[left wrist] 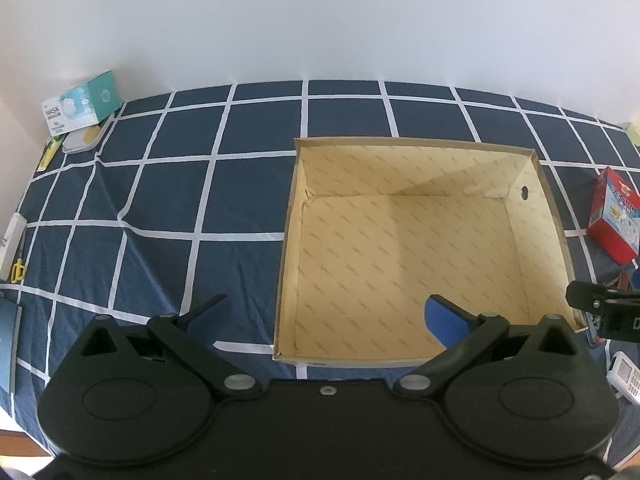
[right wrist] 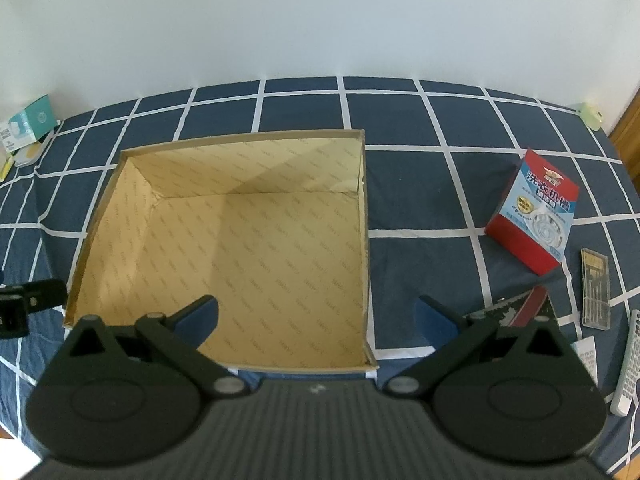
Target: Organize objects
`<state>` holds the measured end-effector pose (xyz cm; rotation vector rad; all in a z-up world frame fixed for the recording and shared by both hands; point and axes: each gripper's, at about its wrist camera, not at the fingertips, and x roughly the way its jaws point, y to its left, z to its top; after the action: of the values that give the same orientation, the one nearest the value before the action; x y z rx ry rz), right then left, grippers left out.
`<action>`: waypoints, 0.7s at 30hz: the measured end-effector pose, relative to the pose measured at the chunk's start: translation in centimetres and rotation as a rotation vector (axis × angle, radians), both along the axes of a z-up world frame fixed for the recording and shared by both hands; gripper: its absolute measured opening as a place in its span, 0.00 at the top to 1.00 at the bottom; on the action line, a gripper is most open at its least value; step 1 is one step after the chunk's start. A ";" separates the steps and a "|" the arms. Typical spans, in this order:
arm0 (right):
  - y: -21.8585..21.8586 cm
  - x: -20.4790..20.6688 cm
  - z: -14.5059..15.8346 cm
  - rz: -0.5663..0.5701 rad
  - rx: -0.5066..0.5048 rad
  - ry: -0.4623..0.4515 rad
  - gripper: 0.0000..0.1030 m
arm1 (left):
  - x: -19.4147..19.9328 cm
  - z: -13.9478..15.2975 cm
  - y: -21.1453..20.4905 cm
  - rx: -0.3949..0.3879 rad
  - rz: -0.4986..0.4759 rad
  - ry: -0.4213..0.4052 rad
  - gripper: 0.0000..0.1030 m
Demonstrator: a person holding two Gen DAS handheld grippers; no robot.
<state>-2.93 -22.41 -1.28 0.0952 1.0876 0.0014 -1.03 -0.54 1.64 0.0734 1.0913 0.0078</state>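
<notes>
Both grippers spread wide, nothing held, over open cardboard box point(left wrist: 420, 248) on blue checked cloth point(left wrist: 160, 200)

L gripper point(left wrist: 326, 316) jaws full apart, right pad above box's near-left corner, left pad over cloth; R gripper point(right wrist: 318, 316) jaws full apart, straddling box's near-right wall. Box inside bare. Red/blue carton point(right wrist: 534, 212) lies tilted on cloth right of box, well apart; clear bit case point(right wrist: 596, 288) and white remote point(right wrist: 630, 368) near right edge. Teal mask box point(left wrist: 82, 102) far-left corner by wall, yellow scissors point(left wrist: 18, 270) at left edge. Pale green item point(right wrist: 592, 117) far right, too small to tell
</notes>
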 end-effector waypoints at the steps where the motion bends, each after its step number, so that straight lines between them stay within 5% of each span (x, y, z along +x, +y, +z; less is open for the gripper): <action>1: 0.0 0.0 0.0 0.000 0.000 -0.001 0.00 | -0.1 0.0 0.1 -0.001 0.000 -0.001 0.00; 21: 0.3 -0.2 0.4 0.004 -0.003 -0.010 0.00 | -0.4 0.3 0.0 0.000 -0.012 -0.010 0.00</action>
<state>-3.16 -22.07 -0.84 0.0904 1.0782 0.0036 -1.45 -0.55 1.95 0.0797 1.0809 -0.0026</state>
